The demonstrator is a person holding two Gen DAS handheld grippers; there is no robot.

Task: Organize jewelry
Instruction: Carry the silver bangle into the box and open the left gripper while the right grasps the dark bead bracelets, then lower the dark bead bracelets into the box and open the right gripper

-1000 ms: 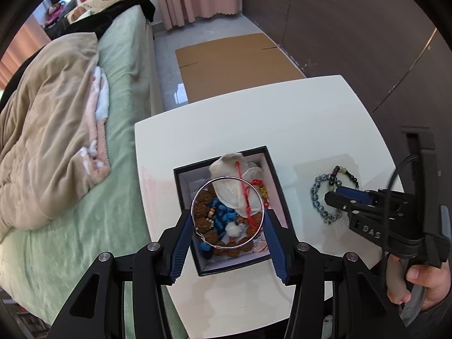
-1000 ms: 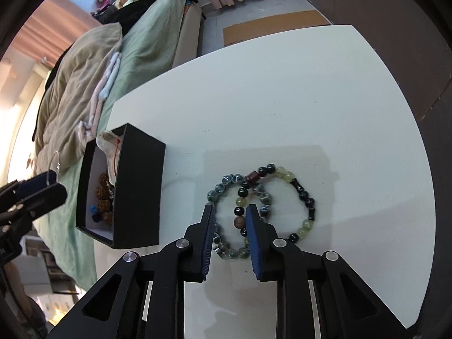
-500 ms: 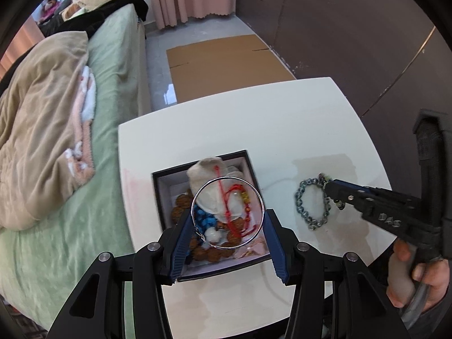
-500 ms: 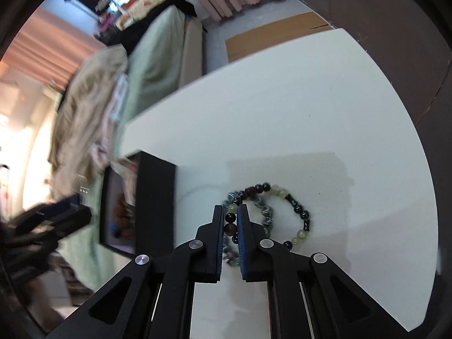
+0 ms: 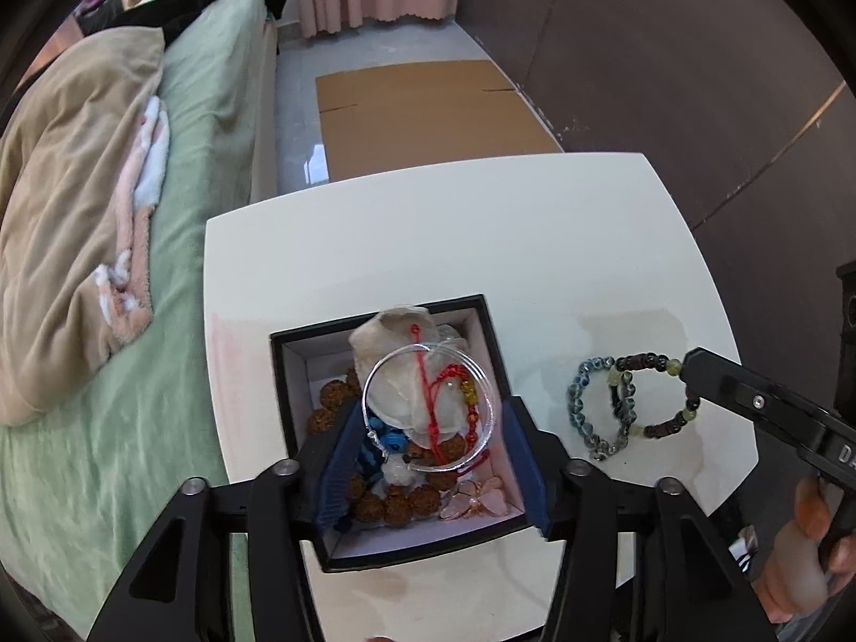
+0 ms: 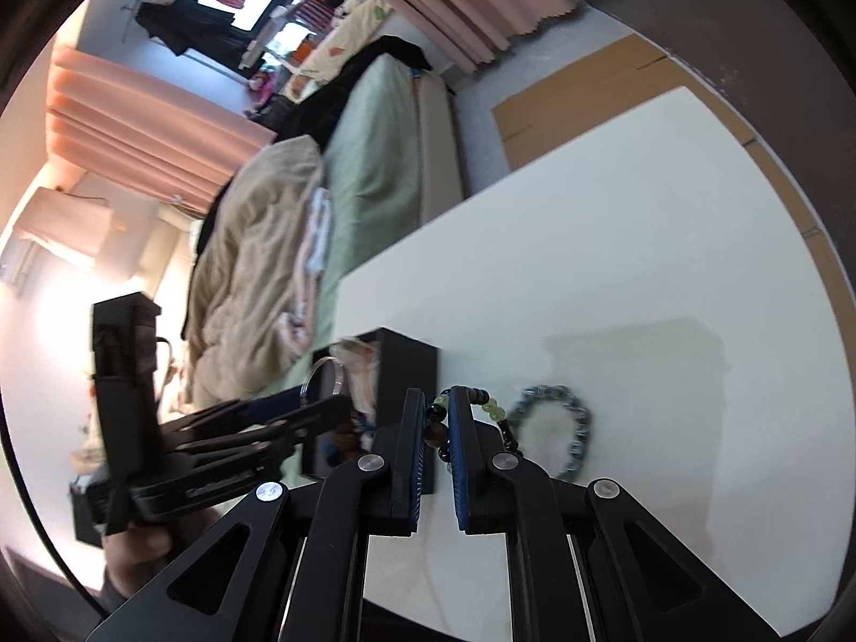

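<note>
A black box (image 5: 374, 306) with a white inside stands on the white table (image 5: 428, 224), holding brown beads, blue beads, a red cord and a cream pouch. My left gripper (image 5: 430, 409) hovers over it. Its jaws are opening, with a silver bangle (image 5: 369, 385) loose between them and tilted above the contents. To the right, my right gripper (image 6: 436, 398) is shut on a bracelet of dark and green beads (image 6: 489, 406), one side of it raised off the table. A grey-blue bead bracelet (image 6: 567, 428) lies flat beside it and overlaps it in the left wrist view.
A bed with a green sheet (image 5: 214, 107) and a beige blanket (image 5: 69, 187) runs along the table's left edge. Flat cardboard (image 5: 422, 107) lies on the floor beyond the table. A dark wall (image 5: 669, 53) is at the right. A person's hand (image 5: 802, 578) holds the right gripper.
The right gripper's fingers closed on the dark-and-green bracelet and rose, tilting up. The left gripper's fingers moved apart from the silver bangle over the box.
</note>
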